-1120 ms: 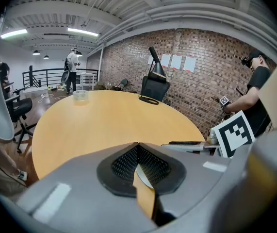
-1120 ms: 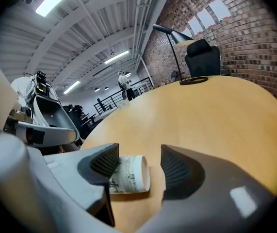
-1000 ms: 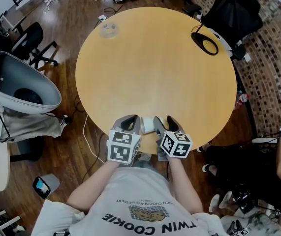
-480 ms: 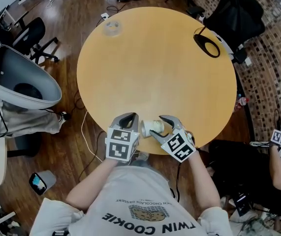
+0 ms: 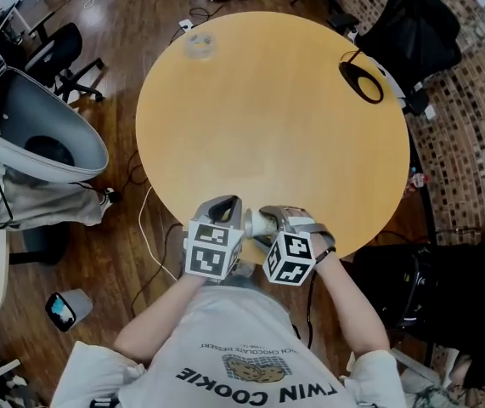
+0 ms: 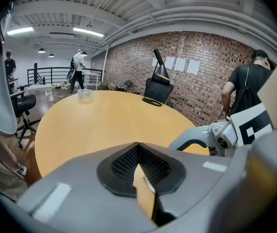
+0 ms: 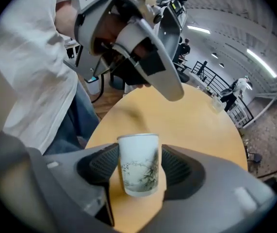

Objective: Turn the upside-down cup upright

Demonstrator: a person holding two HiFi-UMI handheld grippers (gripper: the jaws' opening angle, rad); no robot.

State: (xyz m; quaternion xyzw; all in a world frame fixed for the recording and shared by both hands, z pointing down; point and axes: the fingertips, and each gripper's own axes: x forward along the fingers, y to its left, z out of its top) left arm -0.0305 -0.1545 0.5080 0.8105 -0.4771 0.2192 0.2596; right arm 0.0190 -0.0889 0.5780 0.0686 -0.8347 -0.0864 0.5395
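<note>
Both jaws of the right gripper [image 7: 138,171] pinch the small white painted cup [image 5: 259,222], lying sideways toward the closed, empty left gripper [image 6: 138,166].

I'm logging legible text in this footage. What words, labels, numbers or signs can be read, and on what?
"TWIN COOKIE": on the person's shirt, upside down in the head view.
Smaller line beside the shirt's cookie drawing: too blurred to read.
On the papers on the brick wall: too small to read.
On the cup: painted bamboo, no words.
On the marker cubes: square patterns only.
</note>
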